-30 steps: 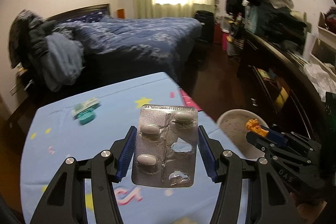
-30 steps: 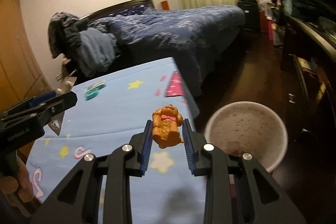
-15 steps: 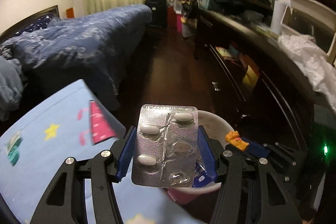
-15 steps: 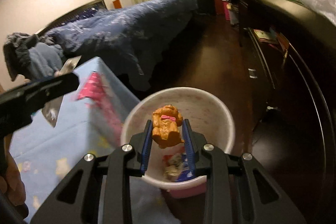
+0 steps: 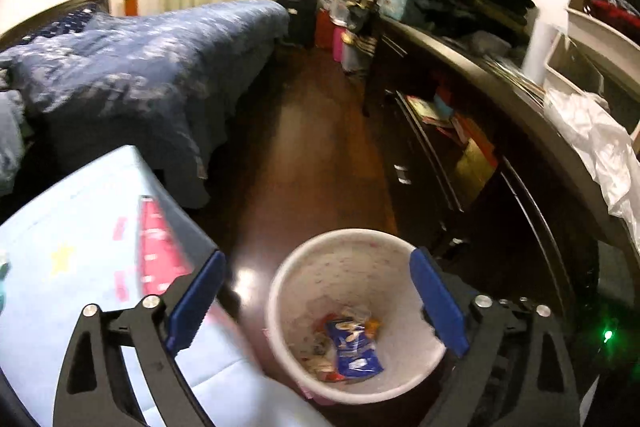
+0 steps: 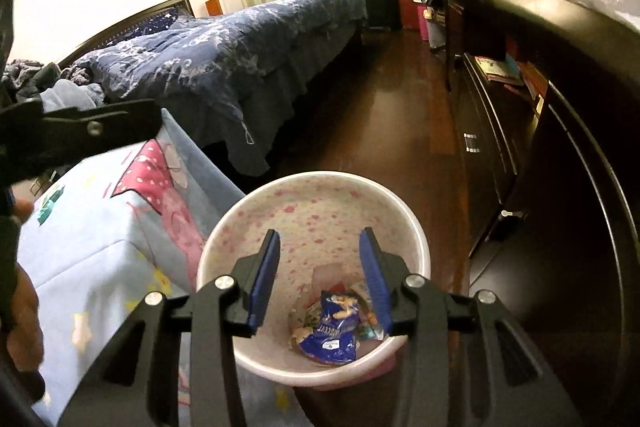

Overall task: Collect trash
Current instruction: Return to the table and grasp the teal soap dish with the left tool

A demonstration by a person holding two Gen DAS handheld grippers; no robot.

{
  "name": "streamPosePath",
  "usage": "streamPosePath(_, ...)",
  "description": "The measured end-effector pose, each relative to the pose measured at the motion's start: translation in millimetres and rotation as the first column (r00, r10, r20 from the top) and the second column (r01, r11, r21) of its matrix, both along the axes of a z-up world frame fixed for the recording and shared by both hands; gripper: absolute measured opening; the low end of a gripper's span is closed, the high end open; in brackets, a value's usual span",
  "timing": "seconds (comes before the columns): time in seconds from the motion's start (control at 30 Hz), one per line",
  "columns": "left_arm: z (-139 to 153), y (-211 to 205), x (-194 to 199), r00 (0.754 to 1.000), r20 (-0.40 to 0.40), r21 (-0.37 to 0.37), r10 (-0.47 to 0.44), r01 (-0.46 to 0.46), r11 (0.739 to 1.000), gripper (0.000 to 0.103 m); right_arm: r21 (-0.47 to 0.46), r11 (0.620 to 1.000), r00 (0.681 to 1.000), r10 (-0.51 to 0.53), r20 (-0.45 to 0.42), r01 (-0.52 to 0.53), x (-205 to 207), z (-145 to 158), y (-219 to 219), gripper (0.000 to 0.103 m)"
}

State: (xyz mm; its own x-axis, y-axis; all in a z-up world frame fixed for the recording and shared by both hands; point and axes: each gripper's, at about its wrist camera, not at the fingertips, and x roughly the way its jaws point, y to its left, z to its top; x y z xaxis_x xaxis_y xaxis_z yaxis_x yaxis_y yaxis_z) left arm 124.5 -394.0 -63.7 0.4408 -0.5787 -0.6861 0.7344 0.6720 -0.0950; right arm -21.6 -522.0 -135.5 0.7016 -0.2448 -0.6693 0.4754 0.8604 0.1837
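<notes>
The round white pink-speckled plastic waste bin (image 5: 354,315) sat below both grippers, the left gripper (image 5: 316,301) and the right gripper (image 6: 320,277), whose jaws had just been opening and stood spread and empty.

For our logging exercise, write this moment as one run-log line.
left gripper: open, empty, jaws just opened | right gripper: open, empty, jaws just opened | both over bin | bin contents: blue wrapper, scraps

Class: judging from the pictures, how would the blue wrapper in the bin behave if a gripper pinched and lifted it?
The blue wrapper looks crumpled and thin, so probably floppy and light. Its glossy surface suggests it may slip between pads. Lying loose among other scraps in the bin, it would likely shift if nudged.
</notes>
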Motion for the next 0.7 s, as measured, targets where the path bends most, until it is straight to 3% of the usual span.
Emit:
streamPosePath(0.17, 13, 54, 2, 0.992, 0.072, 0.022, 0.106, -0.108, 0.994, 0.099, 0.002, 0.999, 0.998, 0.050, 0.032, -0.050, -3, 19, 24, 0.050)
streamPosePath(0.3, 18, 110, 13, 0.963, 0.135, 0.058, 0.233, -0.242, 0.968, 0.099, -0.023, 0.991, 0.989, 0.132, 0.061, -0.131, 4, 41, 61, 0.056)
streamPosePath(0.47, 7, 178, 54, 0.891, 0.140, 0.123, 0.432, -0.449, 0.885, 0.099, -0.073, 0.955, 0.954, 0.293, 0.070, -0.288, 27, 68, 123, 0.059)
streamPosePath(0.67, -30, 242, 130, 0.768, 0.085, 0.197, 0.635, -0.638, 0.745, 0.099, -0.092, 0.897, 0.897, 0.439, 0.053, -0.433, 60, 83, 185, 0.059)
streamPosePath(0.7, -35, 248, 137, 0.756, 0.072, 0.202, 0.650, -0.650, 0.733, 0.099, -0.096, 0.889, 0.889, 0.454, 0.052, -0.448, 64, 85, 192, 0.059)
